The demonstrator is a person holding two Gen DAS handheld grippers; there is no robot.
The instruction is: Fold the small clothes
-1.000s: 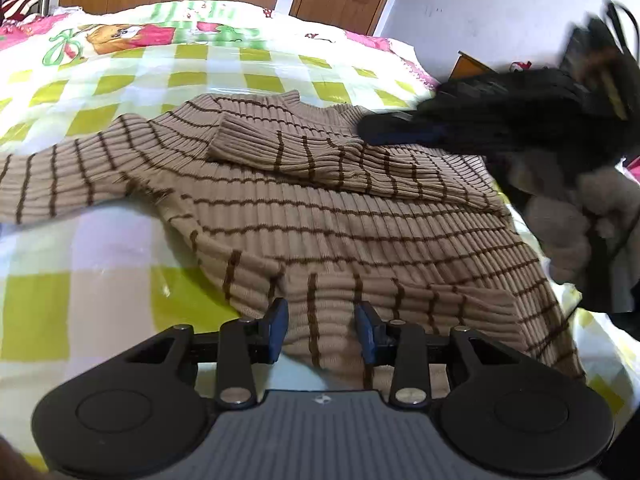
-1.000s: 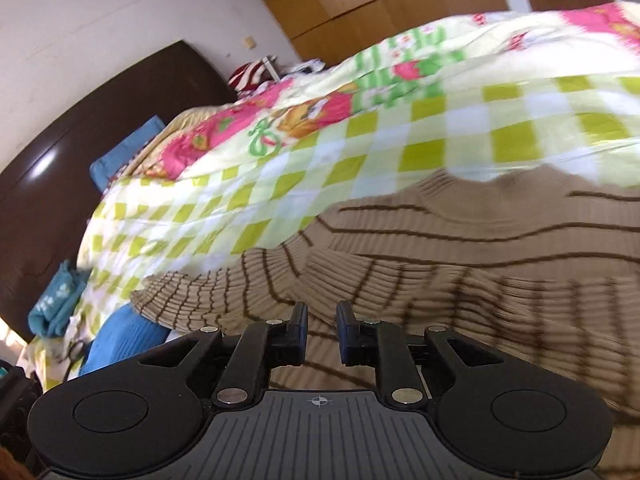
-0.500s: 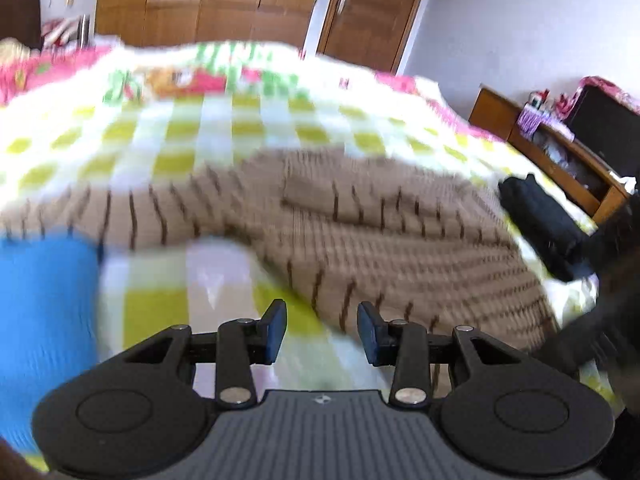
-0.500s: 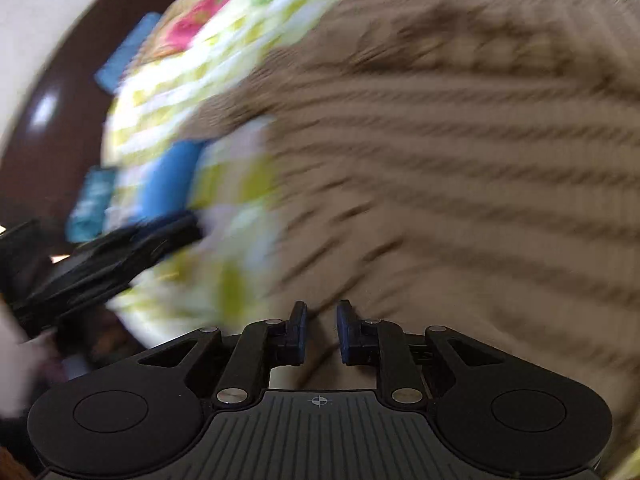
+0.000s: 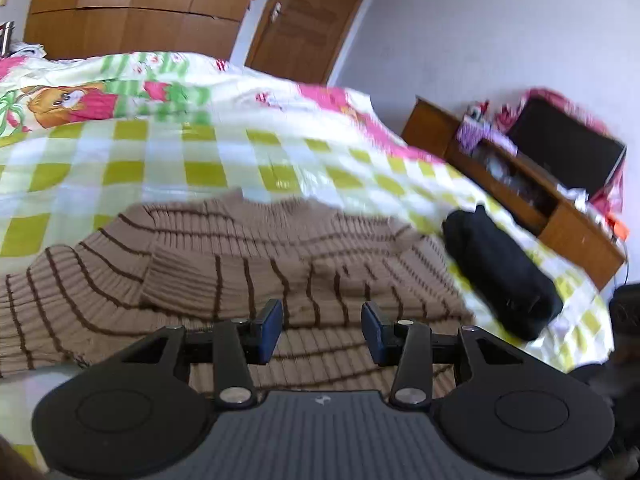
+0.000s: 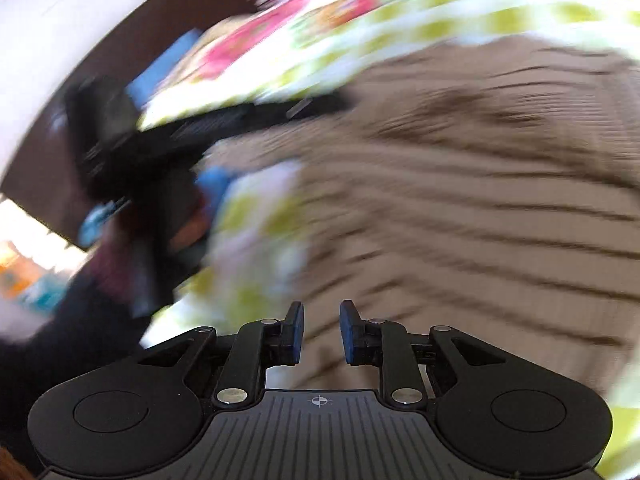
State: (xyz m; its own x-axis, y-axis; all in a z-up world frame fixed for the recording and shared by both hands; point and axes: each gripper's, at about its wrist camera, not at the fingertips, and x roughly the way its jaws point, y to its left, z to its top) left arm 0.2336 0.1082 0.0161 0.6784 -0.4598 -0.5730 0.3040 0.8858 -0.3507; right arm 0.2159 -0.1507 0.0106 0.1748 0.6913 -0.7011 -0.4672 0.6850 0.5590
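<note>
A tan ribbed sweater (image 5: 280, 240) with thin brown stripes lies flat on the bed, one sleeve folded across its chest. My left gripper (image 5: 322, 320) hovers over the sweater's body; its jaws are opening and nothing is between the blue pads. In the blurred right wrist view the sweater (image 6: 480, 200) fills the right half. My right gripper (image 6: 322, 328) hangs over its lower left part, its jaws opening a narrow gap with nothing between them. The left gripper (image 6: 240, 120) shows there as a dark shape at the sweater's upper left edge.
The bed carries a green and white checked sheet (image 5: 200, 160). A folded black garment (image 5: 500, 268) lies at the bed's right edge. Beyond it stand a wooden cabinet (image 5: 520, 192) with a dark screen (image 5: 560, 148). A wardrobe (image 5: 120, 8) and a door (image 5: 304, 20) are behind.
The left gripper has left the sweater's hem, risen and swung over the folded sleeve, jaws wider. The right gripper has swept across the sweater toward its lower left, jaws slightly parted.
</note>
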